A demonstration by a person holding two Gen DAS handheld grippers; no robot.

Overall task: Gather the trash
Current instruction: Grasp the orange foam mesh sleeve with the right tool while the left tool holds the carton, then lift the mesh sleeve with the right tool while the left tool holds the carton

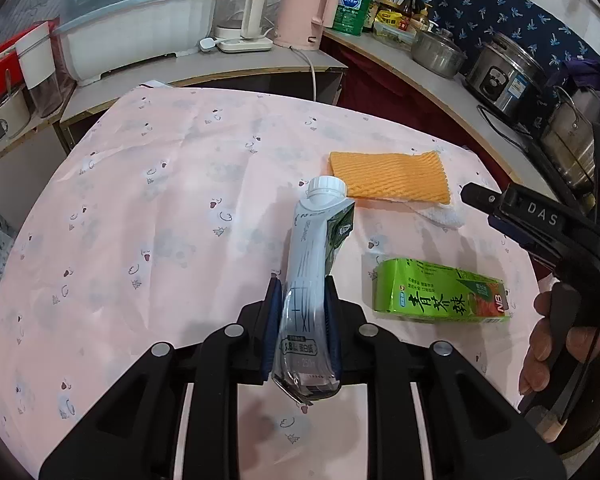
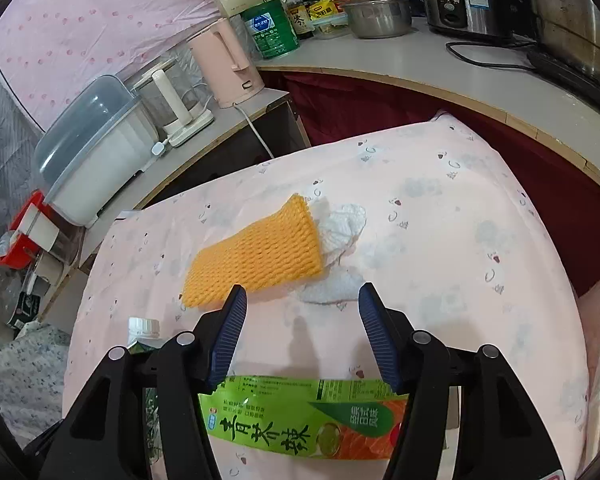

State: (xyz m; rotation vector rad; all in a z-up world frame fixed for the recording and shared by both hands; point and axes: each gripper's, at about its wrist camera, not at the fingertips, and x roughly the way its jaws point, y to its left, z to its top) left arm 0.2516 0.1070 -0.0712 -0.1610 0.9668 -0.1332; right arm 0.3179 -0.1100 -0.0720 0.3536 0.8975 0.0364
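Left gripper (image 1: 302,300) jaws pinched a crushed milk carton (image 1: 314,280), cap pointing away, lifted above the pink tablecloth (image 1: 160,220), right gripper (image 2: 302,336) jaws spread over the green box (image 2: 300,420), orange foam net (image 2: 256,256) just beyond

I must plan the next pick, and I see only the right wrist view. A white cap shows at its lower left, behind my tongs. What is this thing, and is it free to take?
Observer: It is the cap of a squashed drink carton. The left tongs are shut on the carton's body, so it is not free.
Operator: Does this carton touch the green box under my tongs?
Observer: No. In the left wrist view the green box lies apart from the carton, on the carton's right, with bare pink cloth between them.
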